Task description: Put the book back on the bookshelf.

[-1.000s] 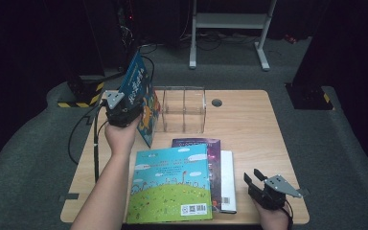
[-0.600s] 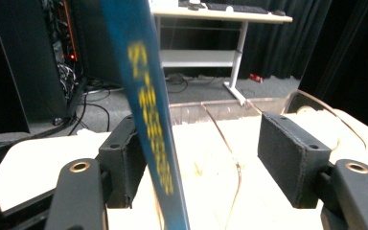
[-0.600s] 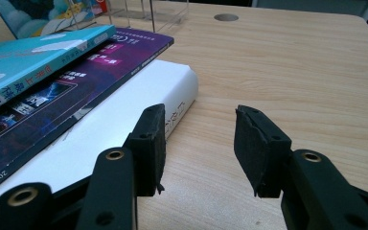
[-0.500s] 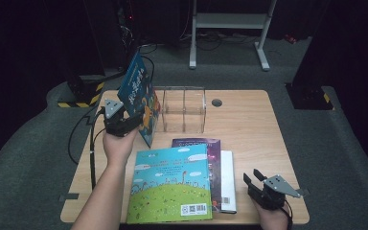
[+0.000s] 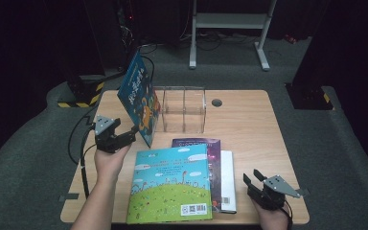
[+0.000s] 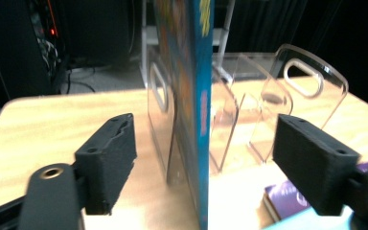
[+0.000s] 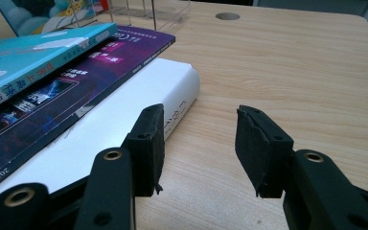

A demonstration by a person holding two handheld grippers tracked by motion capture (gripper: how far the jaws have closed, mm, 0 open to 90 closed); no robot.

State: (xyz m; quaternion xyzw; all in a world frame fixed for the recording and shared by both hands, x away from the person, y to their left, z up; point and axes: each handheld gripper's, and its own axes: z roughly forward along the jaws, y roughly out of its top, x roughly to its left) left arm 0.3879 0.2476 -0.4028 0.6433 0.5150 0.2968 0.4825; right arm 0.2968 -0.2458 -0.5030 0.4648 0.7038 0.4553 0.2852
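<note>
Left tongs [image 6: 203, 158] freshly opened, blue book [image 6: 191, 96] unreadable

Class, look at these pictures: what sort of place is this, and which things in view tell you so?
Probably a lab or studio set up for recording, not a home. A lone wooden table stands on grey carpet amid dark surroundings, cables trail across the floor behind it, and a person's hand holds the left gripper.

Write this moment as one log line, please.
left gripper: just opened, off blue book | book: upright in rack | right gripper: open, idle
</note>
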